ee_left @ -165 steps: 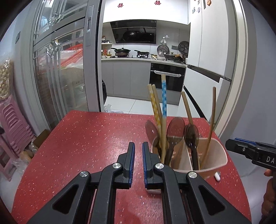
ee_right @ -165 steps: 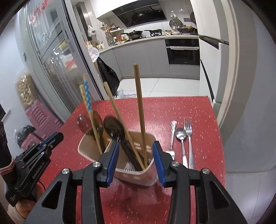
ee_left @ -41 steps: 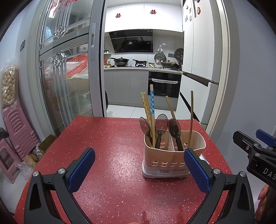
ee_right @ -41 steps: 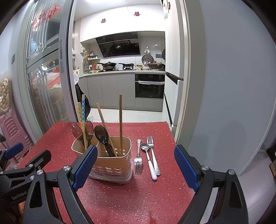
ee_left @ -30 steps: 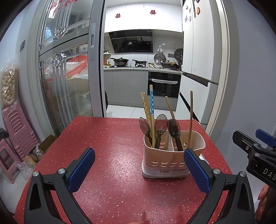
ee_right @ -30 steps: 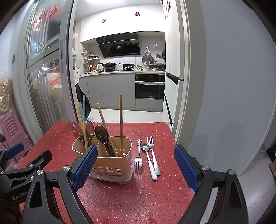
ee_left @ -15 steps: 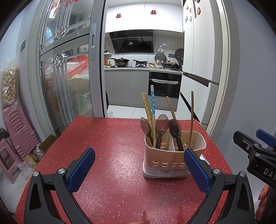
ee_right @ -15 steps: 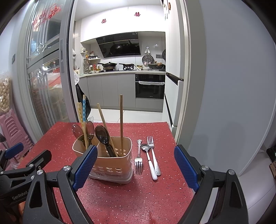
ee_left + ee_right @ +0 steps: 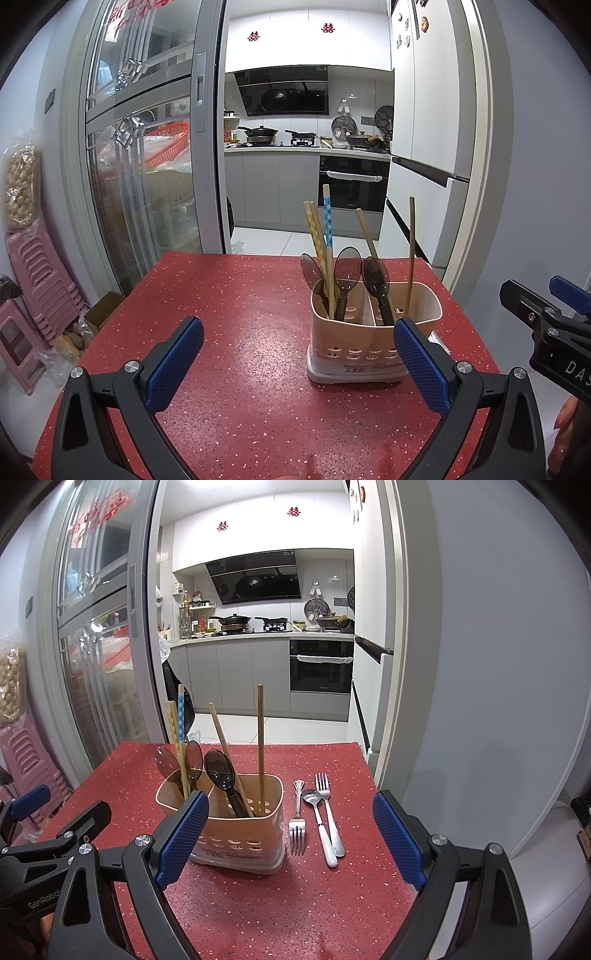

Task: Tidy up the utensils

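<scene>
- Utensil caddy (image 9: 240,834), beige, stands upright on the red surface (image 9: 295,904), holding chopsticks (image 9: 260,738) and dark spoons (image 9: 221,766).
- Left hand-held gripper (image 9: 295,363): jaws wide apart, nothing between the pads.
- Two forks (image 9: 297,829) and a metal spoon (image 9: 318,819) lie flat just right of the caddy.
- Right hand-held gripper (image 9: 288,843): jaws wide apart, gripping nothing.

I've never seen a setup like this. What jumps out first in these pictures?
A beige caddy stuffed with chopsticks and dark spoons stands on a speckled red table. Just right of it, two forks and a spoon lie loose on the table. In front, blue-padded grippers, the left gripper and the right gripper, hang wide open, holding nothing.
</scene>
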A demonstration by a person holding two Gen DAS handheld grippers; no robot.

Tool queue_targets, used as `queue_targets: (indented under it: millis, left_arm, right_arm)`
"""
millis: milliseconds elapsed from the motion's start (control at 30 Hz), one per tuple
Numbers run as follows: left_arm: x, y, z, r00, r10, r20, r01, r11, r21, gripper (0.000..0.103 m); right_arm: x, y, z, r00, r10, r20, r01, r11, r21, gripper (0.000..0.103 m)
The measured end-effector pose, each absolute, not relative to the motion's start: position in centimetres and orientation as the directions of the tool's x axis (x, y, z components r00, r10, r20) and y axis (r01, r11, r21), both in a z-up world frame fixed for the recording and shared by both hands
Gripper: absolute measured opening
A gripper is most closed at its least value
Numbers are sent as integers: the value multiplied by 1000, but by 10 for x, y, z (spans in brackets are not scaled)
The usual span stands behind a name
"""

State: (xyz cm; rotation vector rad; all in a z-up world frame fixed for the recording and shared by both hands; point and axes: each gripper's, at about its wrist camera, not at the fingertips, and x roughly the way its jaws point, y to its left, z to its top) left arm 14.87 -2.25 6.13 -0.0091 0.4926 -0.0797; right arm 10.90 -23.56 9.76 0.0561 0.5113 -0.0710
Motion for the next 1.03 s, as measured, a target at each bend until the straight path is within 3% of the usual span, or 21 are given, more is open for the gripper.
queue_targets:
  millis: [1033]
  left_arm:
    - [147,-20,63,885,-91,-457,79,996,-46,103]
  right_arm:
    - [110,-234,98,870,-49,-490,77,996,38,92]
